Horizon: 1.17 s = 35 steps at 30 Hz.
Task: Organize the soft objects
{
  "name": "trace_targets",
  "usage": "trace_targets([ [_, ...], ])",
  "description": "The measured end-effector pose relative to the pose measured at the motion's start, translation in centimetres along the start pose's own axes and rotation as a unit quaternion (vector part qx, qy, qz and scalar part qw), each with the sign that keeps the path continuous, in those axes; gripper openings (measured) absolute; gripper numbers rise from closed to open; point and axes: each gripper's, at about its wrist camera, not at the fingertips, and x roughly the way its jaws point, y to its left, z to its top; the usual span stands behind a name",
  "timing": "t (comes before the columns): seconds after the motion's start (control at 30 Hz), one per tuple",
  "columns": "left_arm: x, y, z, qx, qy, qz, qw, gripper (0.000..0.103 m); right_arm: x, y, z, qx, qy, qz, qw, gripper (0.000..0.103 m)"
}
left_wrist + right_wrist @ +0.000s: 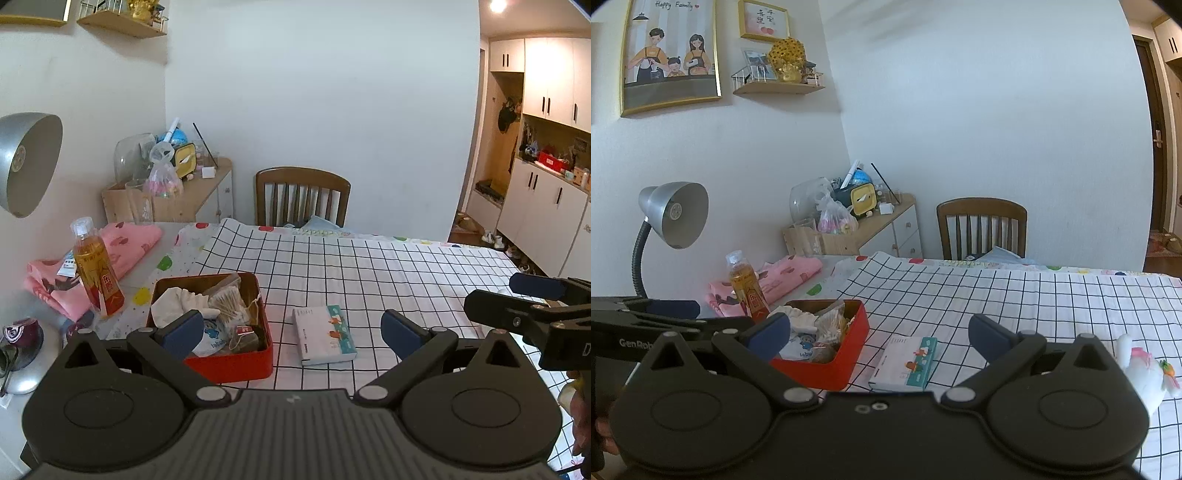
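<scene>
Plush toy (pixel 1147 373) lying on the checked cloth, just outside the right gripper's (pixel 881 334) right finger, showing only in the right wrist view. Both grippers spread wide, grasping nothing. Red tin (pixel 225 354) sitting behind the left gripper's (pixel 291 332) left finger.

The table is covered w/ a matt cloth (pixel 369 266), white w/ a black grid, slightly creased. The red box (pixel 236 360) is seen as glossy painted metal, w/ a brownish inner wall. Soft white fabric (pixel 177 301) and cotton swabs in a clear plastic bag (pixel 229 304) are held in it. The tissue pack (pixel 325 334) is wrapped in smooth, slightly shiny film. The bottle (pixel 96 266) is clear plastic. The lamp shade (pixel 677 212) is brushed grey metal. The chair (pixel 982 227) is varnished wood. The plush toy (pixel 1145 373) is fluffy white. The gripper pads (pixel 183 334) are matt blue.
</scene>
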Motion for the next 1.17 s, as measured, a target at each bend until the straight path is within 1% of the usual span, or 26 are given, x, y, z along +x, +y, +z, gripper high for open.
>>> trace_targets([
  [0.27,0.1,-0.3,0.1,0.001,0.001,-0.006,1.0000,0.103,-0.3,-0.1,-0.2,0.012,-0.001,-0.013,1.000,0.103],
  [0.67,0.2,-0.4,-0.1,-0.020,0.006,-0.012,0.9997,0.103,-0.9,0.1,-0.6,0.026,0.003,-0.046,0.999,0.103],
  [0.8,0.1,-0.4,-0.2,-0.016,0.000,0.001,0.9999,0.103,-0.9,0.3,-0.6,0.017,0.002,-0.048,0.999,0.103],
  [1.03,0.2,-0.4,-0.3,-0.008,-0.002,0.003,1.0000,0.103,-0.6,1.0,-0.6,0.000,0.007,-0.046,0.999,0.103],
  [1.17,0.2,-0.4,-0.3,-0.003,-0.005,0.003,1.0000,0.103,-0.5,1.1,-0.5,0.001,0.003,-0.048,0.999,0.103],
])
